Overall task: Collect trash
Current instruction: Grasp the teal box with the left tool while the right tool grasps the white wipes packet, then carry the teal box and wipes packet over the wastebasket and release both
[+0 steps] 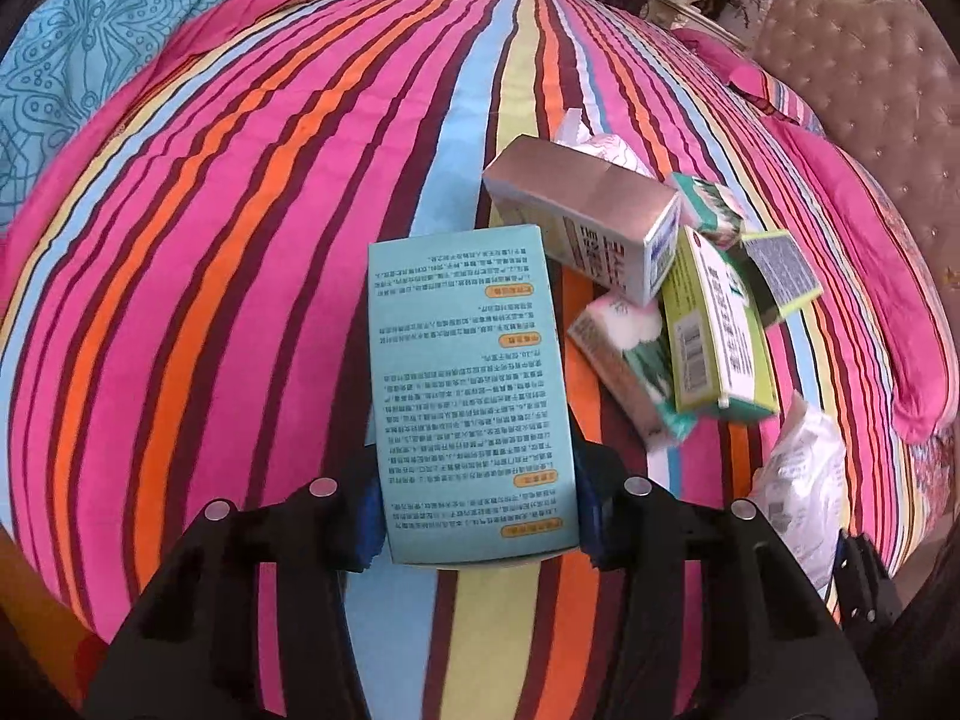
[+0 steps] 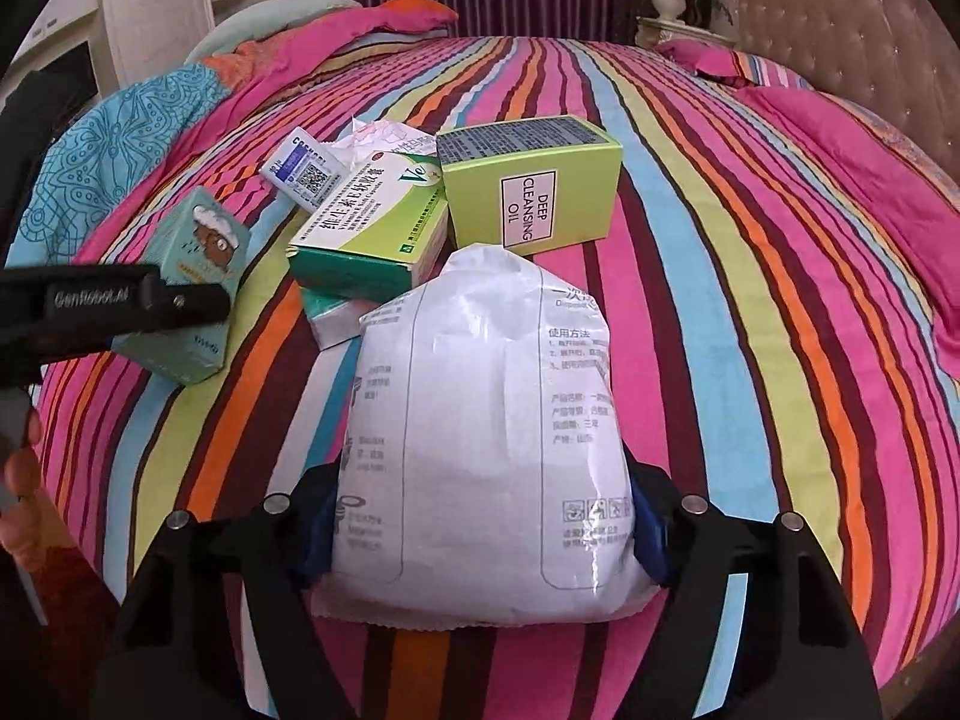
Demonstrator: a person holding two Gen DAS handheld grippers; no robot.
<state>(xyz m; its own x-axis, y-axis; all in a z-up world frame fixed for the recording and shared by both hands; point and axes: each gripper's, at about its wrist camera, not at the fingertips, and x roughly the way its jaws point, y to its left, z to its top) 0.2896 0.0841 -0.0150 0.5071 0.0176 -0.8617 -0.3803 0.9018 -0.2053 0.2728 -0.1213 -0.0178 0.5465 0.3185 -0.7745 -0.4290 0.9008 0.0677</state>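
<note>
My left gripper point(image 1: 480, 525) is shut on a light blue printed box point(image 1: 468, 384), its blue pads pressing both long sides near the box's near end. The same box point(image 2: 201, 240) shows at the left of the right wrist view. My right gripper point(image 2: 480, 543) is shut on a white plastic packet point(image 2: 480, 420) that bulges between its pads; that packet point(image 1: 804, 480) also appears at the right edge of the left wrist view. Behind it, a pile lies on the bed: a lime "Deep Cleansing Oil" box point(image 2: 528, 186), a green-white vitamin box point(image 2: 372, 222), a small white-blue box point(image 2: 306, 171) and crumpled paper point(image 2: 378, 135).
Everything rests on a striped bedspread point(image 1: 210, 270). A blue patterned blanket point(image 1: 78, 78) lies far left, pink pillows point(image 2: 840, 138) and a tufted headboard point(image 2: 852, 30) to the right. A silver-pink box point(image 1: 576, 198) tops the pile. A person's hand point(image 2: 21, 480) shows at left.
</note>
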